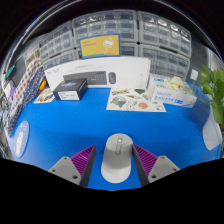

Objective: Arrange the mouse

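- The grey mouse point(117, 157) lies on the blue counter point(60, 125) between the two fingers, its long axis running 6 to 12 o'clock, straight along them.
- The gripper point(117, 161) stands moderately open: the purple pads point(83, 158) flank the mouse closely at 9 and 3 o'clock, but I cannot tell whether either touches it.
- Toward 12 o'clock, well beyond, sits a white keyboard box point(97, 72); a small black box point(71, 90) lies at 11 o'clock.

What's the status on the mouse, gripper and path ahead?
Gripper open. Mouse between the fingers, resting on blue table. Nothing close ahead.
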Motion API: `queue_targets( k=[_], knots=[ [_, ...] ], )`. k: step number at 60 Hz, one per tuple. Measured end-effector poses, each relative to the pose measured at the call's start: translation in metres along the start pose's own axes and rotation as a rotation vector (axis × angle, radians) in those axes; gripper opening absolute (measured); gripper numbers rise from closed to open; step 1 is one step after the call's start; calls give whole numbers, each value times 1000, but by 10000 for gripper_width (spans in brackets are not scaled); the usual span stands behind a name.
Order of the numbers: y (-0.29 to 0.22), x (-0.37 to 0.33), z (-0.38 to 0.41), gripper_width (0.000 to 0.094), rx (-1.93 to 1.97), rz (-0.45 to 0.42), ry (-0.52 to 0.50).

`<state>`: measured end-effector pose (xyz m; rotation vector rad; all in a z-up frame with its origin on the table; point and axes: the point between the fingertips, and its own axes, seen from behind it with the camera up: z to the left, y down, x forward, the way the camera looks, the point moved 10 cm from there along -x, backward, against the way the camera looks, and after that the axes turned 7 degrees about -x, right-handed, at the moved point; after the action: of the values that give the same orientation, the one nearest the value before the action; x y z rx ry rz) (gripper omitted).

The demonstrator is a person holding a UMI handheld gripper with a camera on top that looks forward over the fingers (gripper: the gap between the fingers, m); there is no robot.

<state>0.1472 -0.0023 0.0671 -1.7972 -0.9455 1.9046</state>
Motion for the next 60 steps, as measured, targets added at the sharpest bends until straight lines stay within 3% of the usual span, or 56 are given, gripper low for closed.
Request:
queue_targets(
  k=[13, 25, 30, 41, 47, 60],
  knots=[
    [2, 5, 3, 507, -33, 3, 35],
    [4, 4, 7, 434, -17, 4, 74],
    [3, 3, 9, 354, -25, 11, 92],
    [-3, -2, 9, 350, 39, 63, 159],
    [-40, -25, 17, 351, 96, 3, 235],
    [-164, -105, 110, 353, 123, -242, 302]
  ],
)
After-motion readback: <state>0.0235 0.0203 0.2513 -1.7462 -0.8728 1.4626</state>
